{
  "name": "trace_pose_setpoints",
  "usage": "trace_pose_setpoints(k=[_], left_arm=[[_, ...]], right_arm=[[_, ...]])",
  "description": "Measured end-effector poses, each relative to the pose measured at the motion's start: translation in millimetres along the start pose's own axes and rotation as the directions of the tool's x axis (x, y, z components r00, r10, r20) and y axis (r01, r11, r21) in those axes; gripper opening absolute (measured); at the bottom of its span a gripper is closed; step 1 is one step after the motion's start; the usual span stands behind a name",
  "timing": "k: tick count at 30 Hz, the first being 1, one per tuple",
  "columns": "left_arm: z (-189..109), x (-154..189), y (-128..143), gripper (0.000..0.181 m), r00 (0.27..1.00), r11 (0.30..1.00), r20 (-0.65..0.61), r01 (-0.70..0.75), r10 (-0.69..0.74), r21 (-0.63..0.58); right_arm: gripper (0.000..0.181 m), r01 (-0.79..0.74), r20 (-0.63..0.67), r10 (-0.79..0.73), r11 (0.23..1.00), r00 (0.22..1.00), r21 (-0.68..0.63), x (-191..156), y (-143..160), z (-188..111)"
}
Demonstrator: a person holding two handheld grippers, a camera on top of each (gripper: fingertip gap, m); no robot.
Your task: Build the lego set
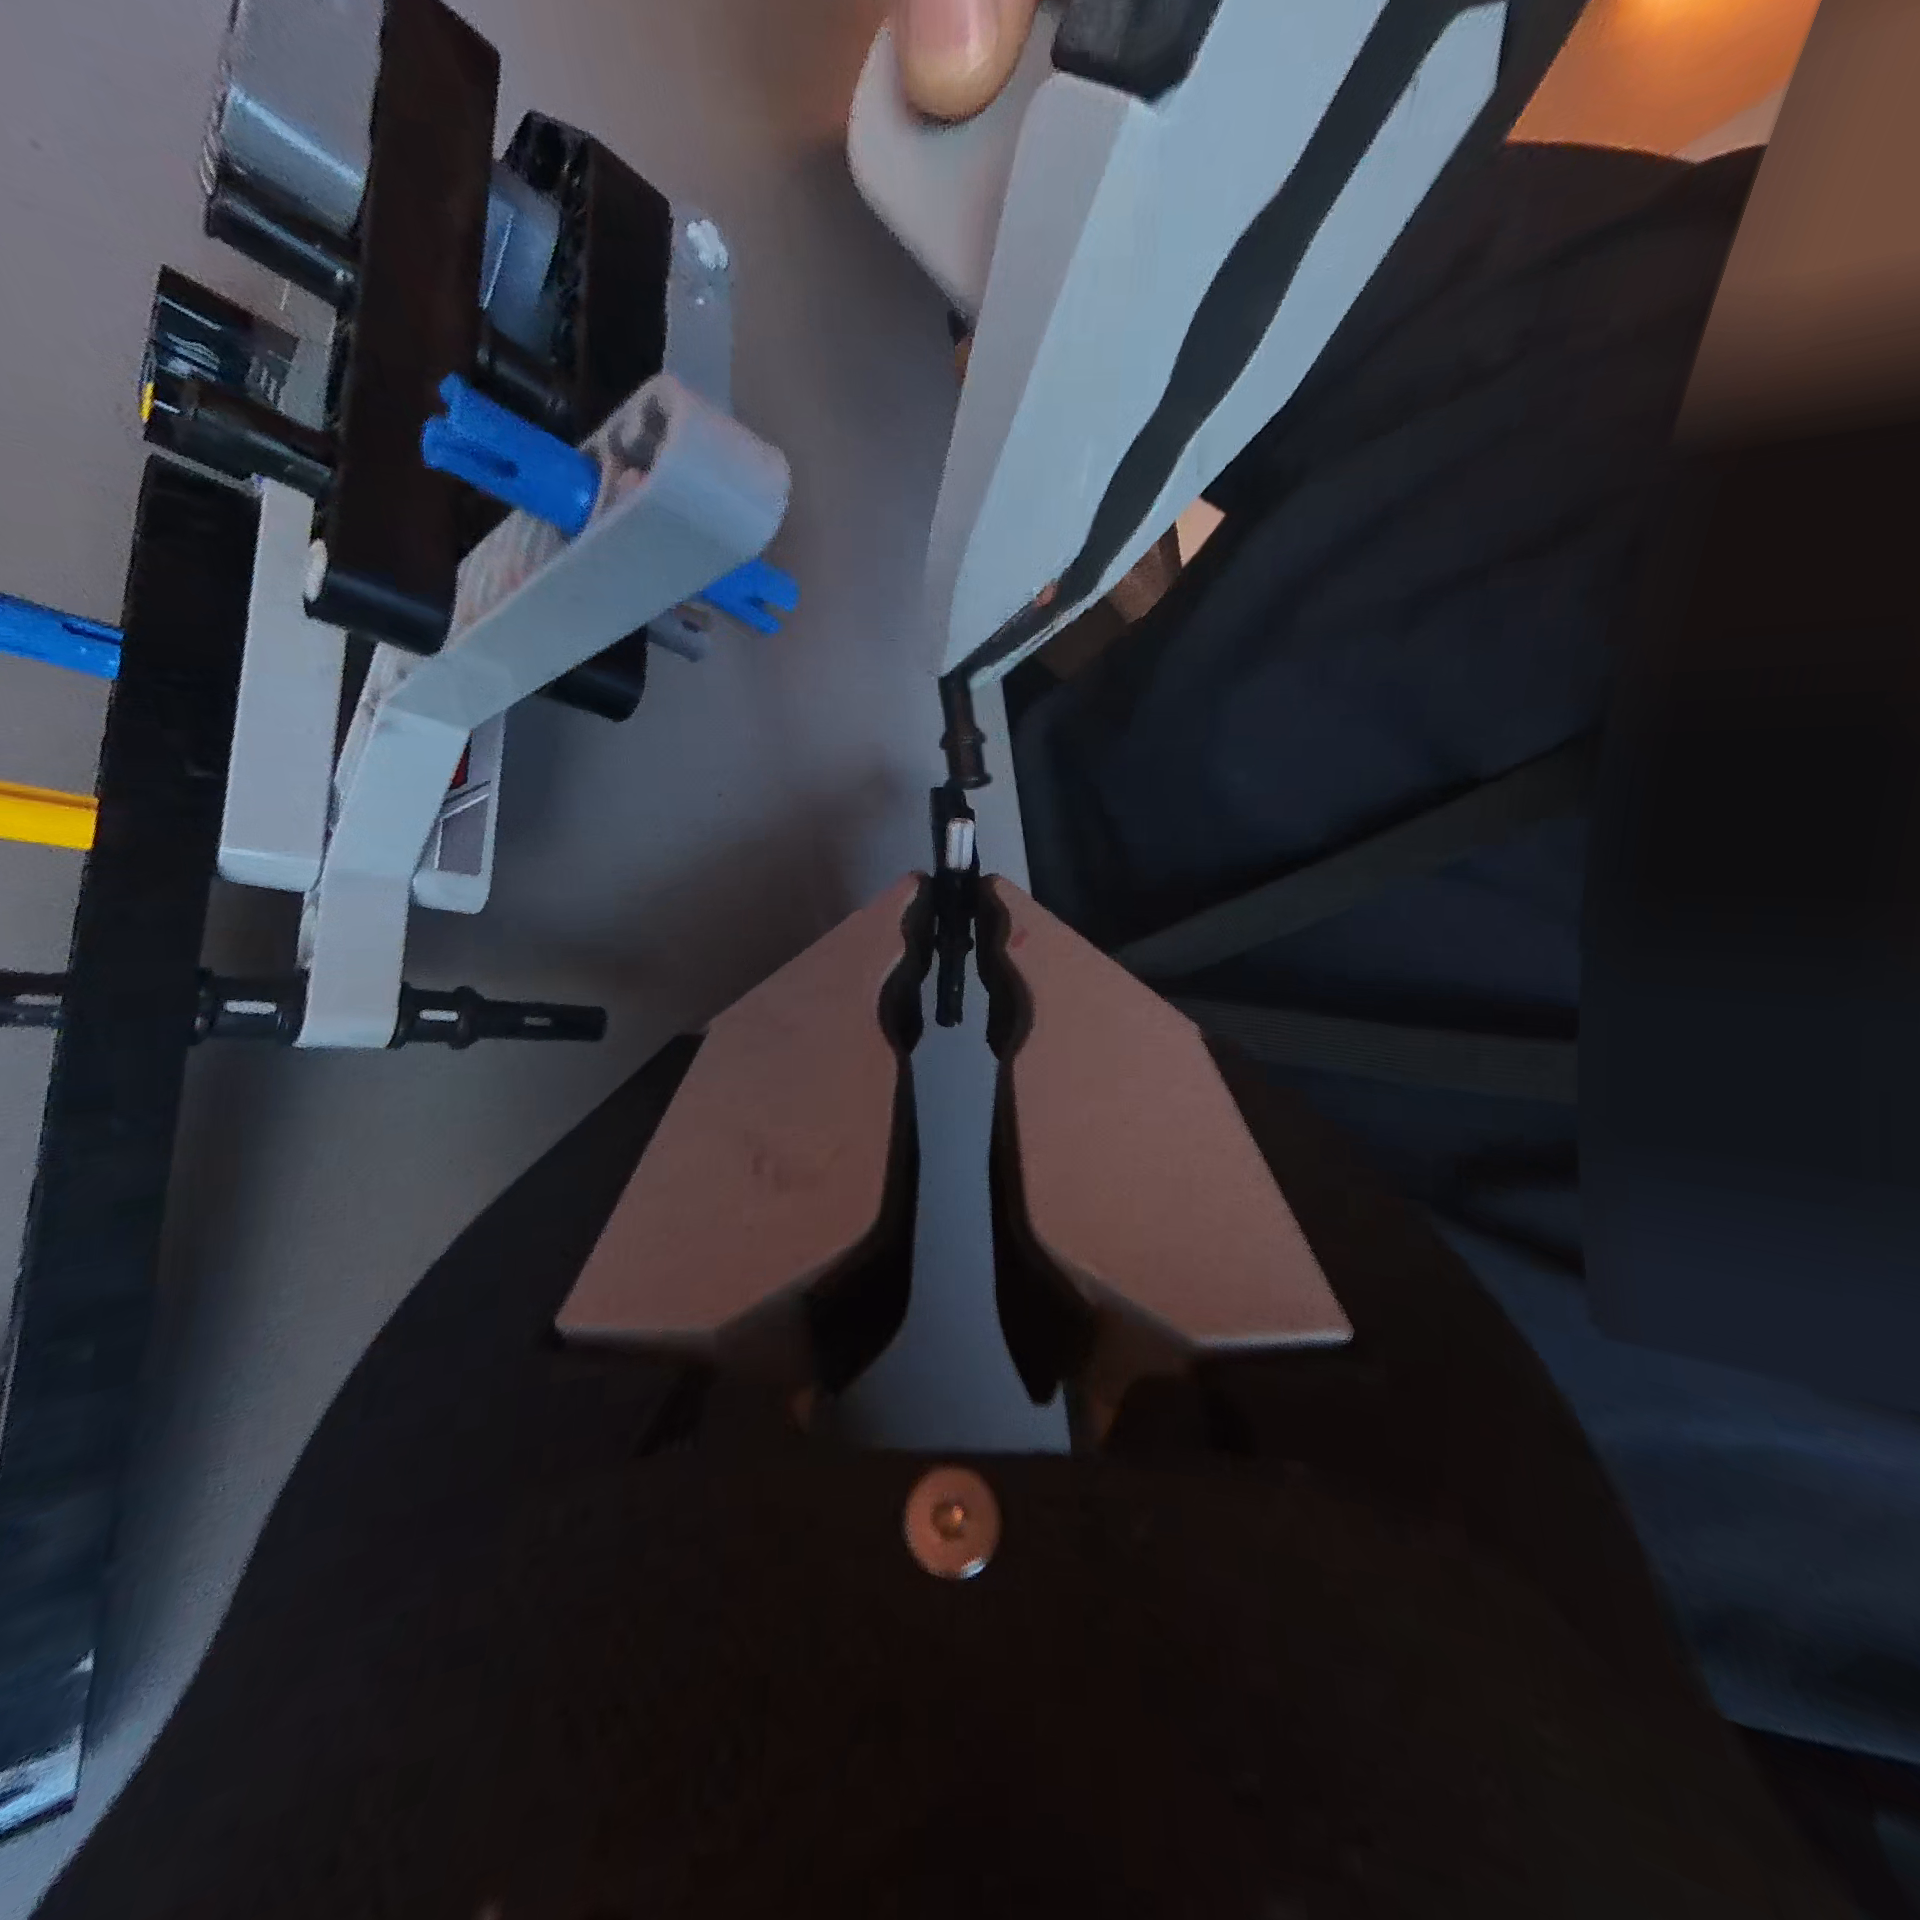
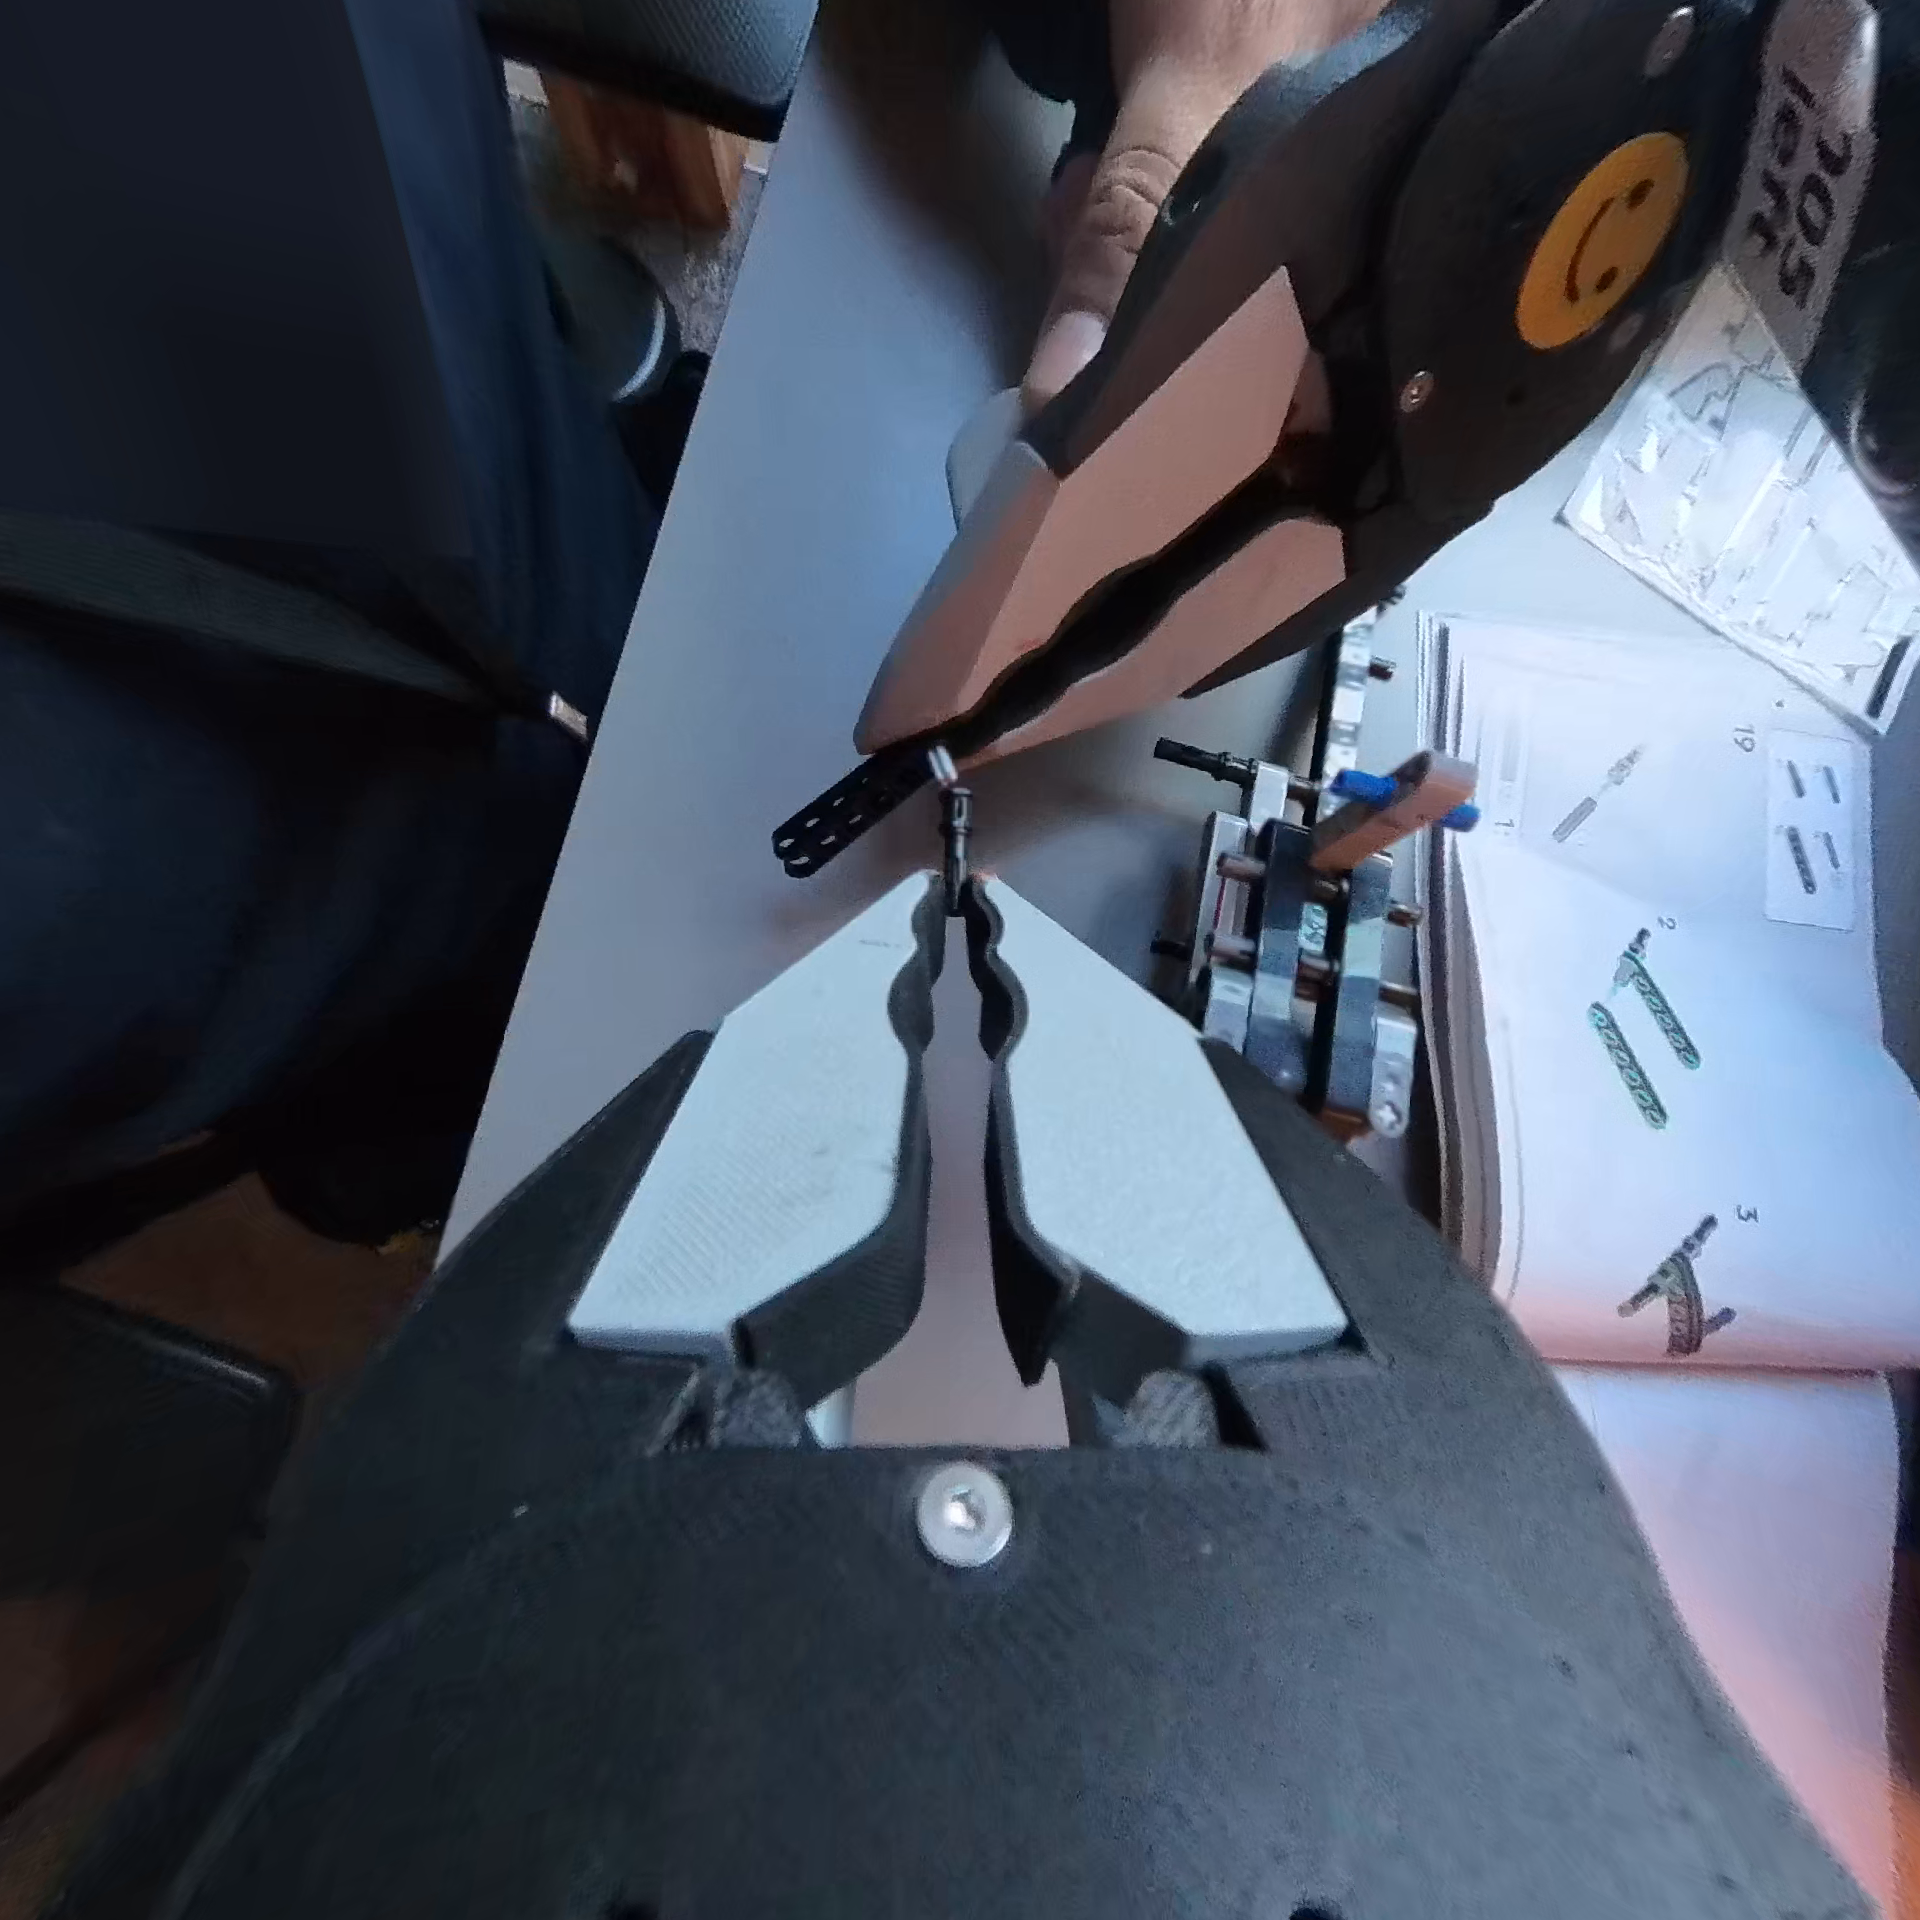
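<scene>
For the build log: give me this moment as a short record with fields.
left hand-held gripper: shut on a black beam, seen edge-on in its own view
right hand-held gripper: shut on a small black pin
relation: the pin's free end meets the beam near the left gripper's tips; whether it is seated cannot be told
partly built model: on the grey table, with blue pins and grey beams
instruction booklet: open, beyond the model

Left claw pinched shut, right claw pinched shut — tips nearly meeting
</scene>
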State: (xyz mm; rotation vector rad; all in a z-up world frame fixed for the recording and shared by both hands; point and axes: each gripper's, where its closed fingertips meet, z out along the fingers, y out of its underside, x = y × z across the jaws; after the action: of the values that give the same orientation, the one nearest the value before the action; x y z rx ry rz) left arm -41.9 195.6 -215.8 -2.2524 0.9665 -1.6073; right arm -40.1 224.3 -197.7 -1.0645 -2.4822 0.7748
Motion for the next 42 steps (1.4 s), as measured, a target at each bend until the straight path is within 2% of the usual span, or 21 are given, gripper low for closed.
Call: trace_pose_setpoints(k=[3,14,24,26,34,42], left_arm=[[1,-1,0,0.005,1.000,1.000,-0.001,0.010,-0.010,0.001],[1,-3,2,0.005,0.995,0.996,-0.040,0.089,-0.089,-0.004],[6,-5,3,0.005,0.994,0.995,-0.039,0.098,-0.099,-0.029],[5,-6,4,0.005,0.996,0.996,-0.023,0.084,-0.085,-0.028],[1,0,-1,0.005,0.999,1.000,-0.043,0.025,-0.024,0.016],[3,1,2,0.006,1.000,1.000,-0.031,0.002,-0.002,0.000]], right_arm=[[0.001,0.015,0.044,-0.014,1.000,0.999,-0.019,-4,0,4],[0.001,0.084,0.039,-0.084,0.996,0.996,-0.006,-1,0,9],[0.001,0.357,0.012,-0.357,0.934,0.934,-0.010,-8,-14,8],[0.001,0.334,0.018,-0.333,0.943,0.943,-0.003,-6,-16,10],[0.001,0.138,0.018,-0.146,0.966,0.989,0.220,0,-16,1],[0.002,0.098,0.027,-0.108,0.964,0.994,0.248,3,-13,5]])
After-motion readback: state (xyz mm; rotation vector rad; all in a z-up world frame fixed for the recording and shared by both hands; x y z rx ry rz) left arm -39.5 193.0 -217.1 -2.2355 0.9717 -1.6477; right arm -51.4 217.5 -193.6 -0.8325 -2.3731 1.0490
